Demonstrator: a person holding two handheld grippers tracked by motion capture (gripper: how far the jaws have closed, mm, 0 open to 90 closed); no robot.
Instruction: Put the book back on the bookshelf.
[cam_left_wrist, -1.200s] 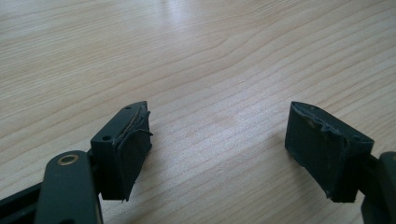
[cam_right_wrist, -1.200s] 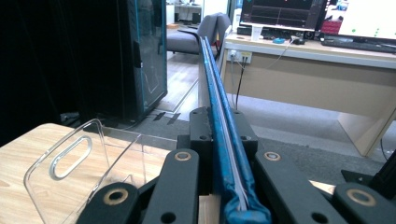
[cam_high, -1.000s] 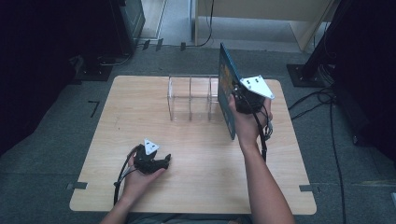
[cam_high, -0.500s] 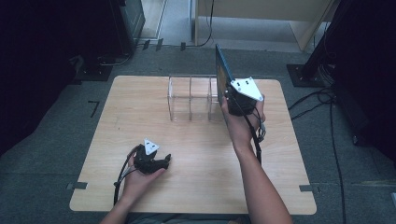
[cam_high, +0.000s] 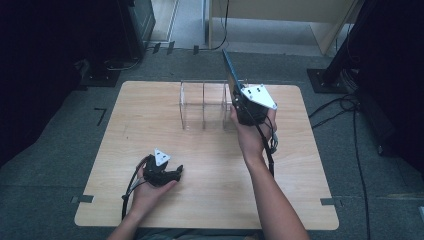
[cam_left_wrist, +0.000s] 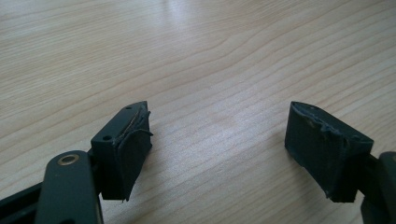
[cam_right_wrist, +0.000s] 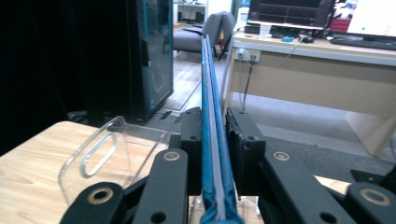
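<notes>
My right gripper holds a thin blue book upright and edge-on over the right end of a clear acrylic rack. In the right gripper view the book stands between the two black jaws of the right gripper, and the rack lies below and to the left. These jaws have just been opening a little, but the pads still touch the book's covers. My left gripper rests low on the wooden table at the front left. The left gripper stands open, with bare wood between its pads.
The rack has several upright dividers and sits at the table's far middle. Cables trail from both grippers. Dark cabinets, a desk and stands on the grey floor ring the table.
My right hand carried the book away from me and slightly left, up to the rack's right end, and the book now stands more edge-on. The left gripper kept still.
</notes>
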